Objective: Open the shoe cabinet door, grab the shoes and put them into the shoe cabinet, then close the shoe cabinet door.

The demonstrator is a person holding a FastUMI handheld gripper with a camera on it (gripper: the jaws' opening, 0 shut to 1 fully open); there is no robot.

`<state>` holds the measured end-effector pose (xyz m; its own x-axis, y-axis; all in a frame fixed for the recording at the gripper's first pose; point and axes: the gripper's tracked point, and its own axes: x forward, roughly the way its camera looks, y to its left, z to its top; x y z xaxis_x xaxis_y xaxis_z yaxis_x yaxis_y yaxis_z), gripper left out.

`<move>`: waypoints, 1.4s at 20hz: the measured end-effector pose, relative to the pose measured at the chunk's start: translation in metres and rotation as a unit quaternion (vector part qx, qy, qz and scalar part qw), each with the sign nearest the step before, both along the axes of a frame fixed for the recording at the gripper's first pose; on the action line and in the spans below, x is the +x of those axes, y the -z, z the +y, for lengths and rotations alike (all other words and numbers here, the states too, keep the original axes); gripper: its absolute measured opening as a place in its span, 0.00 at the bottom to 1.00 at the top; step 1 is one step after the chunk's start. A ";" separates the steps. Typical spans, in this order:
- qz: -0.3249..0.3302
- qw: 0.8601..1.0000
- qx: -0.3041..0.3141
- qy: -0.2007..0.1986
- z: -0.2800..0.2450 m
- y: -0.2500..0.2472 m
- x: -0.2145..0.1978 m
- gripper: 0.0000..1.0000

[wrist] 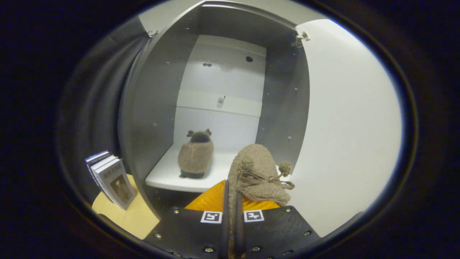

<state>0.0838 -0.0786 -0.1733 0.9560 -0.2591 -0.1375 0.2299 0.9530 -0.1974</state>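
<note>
A fuzzy tan shoe (pixel 257 172) with a brown lace bow and pom-poms hangs in my gripper (pixel 232 216), whose fingers are shut on its rim. It is held in front of the open shoe cabinet (pixel 158 108), just before the white shelf (pixel 169 176). A second matching tan shoe (pixel 196 156) stands on that shelf, deeper inside and to the left, with its heel toward me. The white cabinet door (pixel 345 126) is swung open on the right.
Several books (pixel 111 178) stand upright on a pale yellow surface (pixel 129 216) to the left of the cabinet. A black curtain (pixel 93 100) hangs behind them. The shelf has free room to the right of the standing shoe.
</note>
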 end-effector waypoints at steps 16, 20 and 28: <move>0.011 0.999 0.001 -0.044 -0.046 -0.003 0.184 0.13; 0.008 0.999 0.000 -0.046 -0.048 -0.002 0.189 0.19; 0.022 0.999 0.004 -0.047 -0.043 0.002 0.183 0.44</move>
